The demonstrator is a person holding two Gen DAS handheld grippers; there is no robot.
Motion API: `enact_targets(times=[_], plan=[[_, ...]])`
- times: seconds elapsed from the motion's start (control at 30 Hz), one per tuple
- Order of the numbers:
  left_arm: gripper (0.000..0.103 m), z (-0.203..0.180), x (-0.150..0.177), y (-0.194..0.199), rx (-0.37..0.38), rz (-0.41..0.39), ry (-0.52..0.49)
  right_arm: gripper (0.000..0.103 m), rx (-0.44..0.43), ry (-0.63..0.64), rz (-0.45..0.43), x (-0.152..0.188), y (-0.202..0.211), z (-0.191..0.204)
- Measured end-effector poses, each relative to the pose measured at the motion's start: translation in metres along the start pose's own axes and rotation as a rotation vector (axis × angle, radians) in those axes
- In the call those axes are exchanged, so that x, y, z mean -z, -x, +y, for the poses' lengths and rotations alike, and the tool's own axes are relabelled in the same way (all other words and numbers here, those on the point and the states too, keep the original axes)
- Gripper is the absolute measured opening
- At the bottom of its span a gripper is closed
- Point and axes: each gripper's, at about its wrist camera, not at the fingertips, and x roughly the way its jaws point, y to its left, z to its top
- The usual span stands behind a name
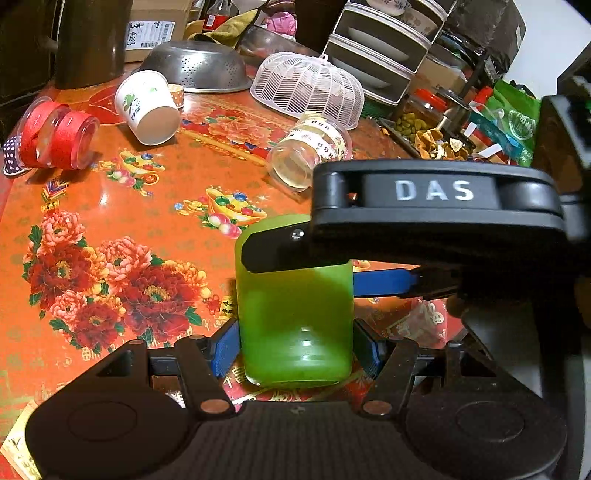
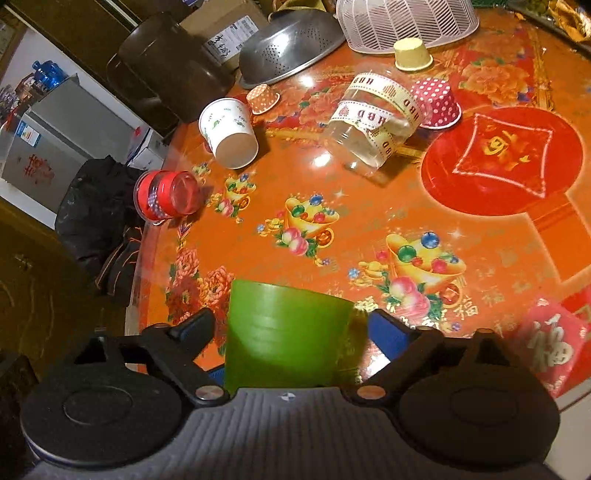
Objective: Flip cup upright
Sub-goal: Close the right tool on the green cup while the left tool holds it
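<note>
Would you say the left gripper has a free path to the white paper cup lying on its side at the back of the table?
Probably not yet: the left gripper is closed on the green cup, which the right gripper also brackets. Once freed, bare tablecloth leads to the paper cup.

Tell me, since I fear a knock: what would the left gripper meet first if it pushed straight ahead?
The green cup already sits between the left gripper fingers, so it comes first. Just past it, the right gripper crosses over the cup's top.

Orange floral table [image 2: 369,221]: green cup [image 2: 284,332]; paper cup [image 2: 229,131], ribboned clear jar [image 2: 373,125], red jar [image 2: 168,195] on sides; colander [image 2: 291,44] and mesh cover [image 2: 406,22] inverted.
</note>
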Motion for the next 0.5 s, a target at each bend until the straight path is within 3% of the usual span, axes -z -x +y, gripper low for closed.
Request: enact_targets(times=[0.27,0.5], plan=[[0.067,0.005,0.0,0.001,0.023,-0.002,0.015,0.077,-0.002,-0.009,0.03,-0.003,-0.006,0.002],[0.067,0.007,0.001,0.002,0.028,-0.006,0.02,0.077,0.01,0.004,0.043,-0.006,-0.013,0.006]])
